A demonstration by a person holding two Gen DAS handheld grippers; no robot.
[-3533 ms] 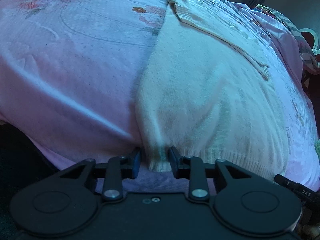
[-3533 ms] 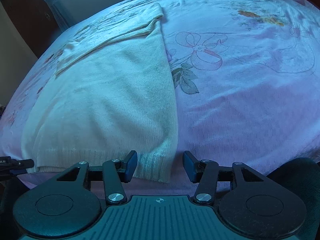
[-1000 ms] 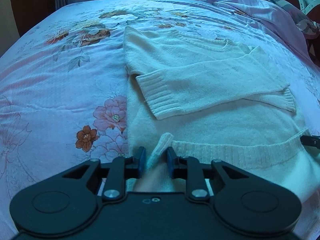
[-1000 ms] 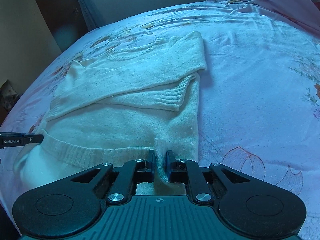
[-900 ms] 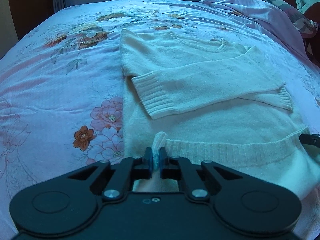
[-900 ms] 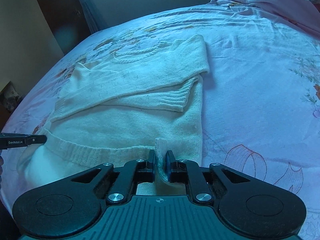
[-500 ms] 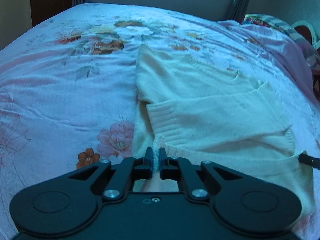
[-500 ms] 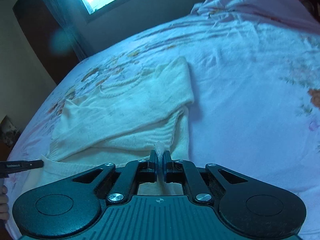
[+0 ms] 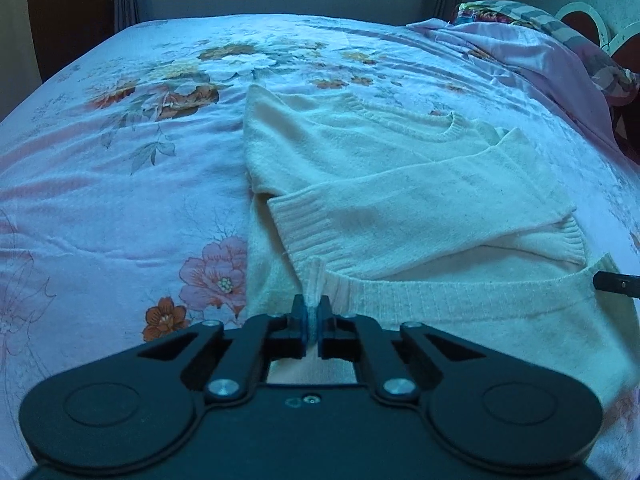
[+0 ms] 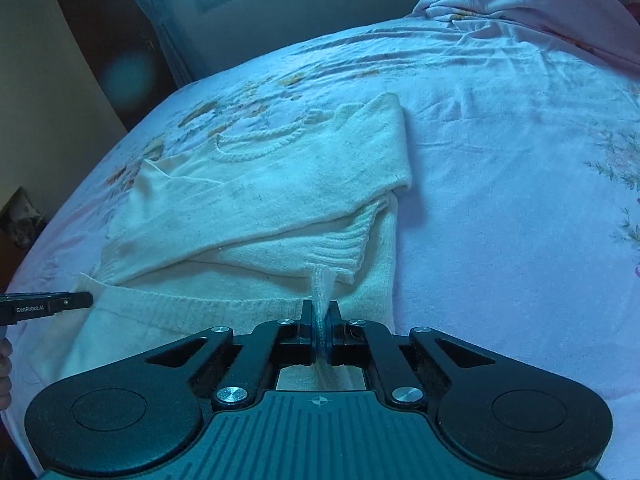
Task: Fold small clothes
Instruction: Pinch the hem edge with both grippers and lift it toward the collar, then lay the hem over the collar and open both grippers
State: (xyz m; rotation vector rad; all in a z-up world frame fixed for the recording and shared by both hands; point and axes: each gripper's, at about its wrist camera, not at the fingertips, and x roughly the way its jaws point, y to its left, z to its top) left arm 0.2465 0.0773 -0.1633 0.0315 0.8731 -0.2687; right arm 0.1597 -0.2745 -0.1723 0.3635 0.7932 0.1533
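Cream knit sweater (image 9: 400, 184) on floral bedsheet (image 9: 120, 184) — left gripper (image 9: 313, 320) and right gripper (image 10: 320, 328) each pinch its ribbed hem

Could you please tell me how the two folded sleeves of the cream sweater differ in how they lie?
The left sleeve lies on top, its ribbed cuff fully visible near the sweater's left edge. The right sleeve lies beneath it, mostly covered, only its cuff end showing at the opposite edge. Both are folded across the sweater's chest, crossing each other.

Open floral bedsheet (image 9: 120, 184) lies clear on both sides of the cream sweater (image 9: 400, 184); a rumpled pink blanket (image 10: 540, 12) blocks the far corner.
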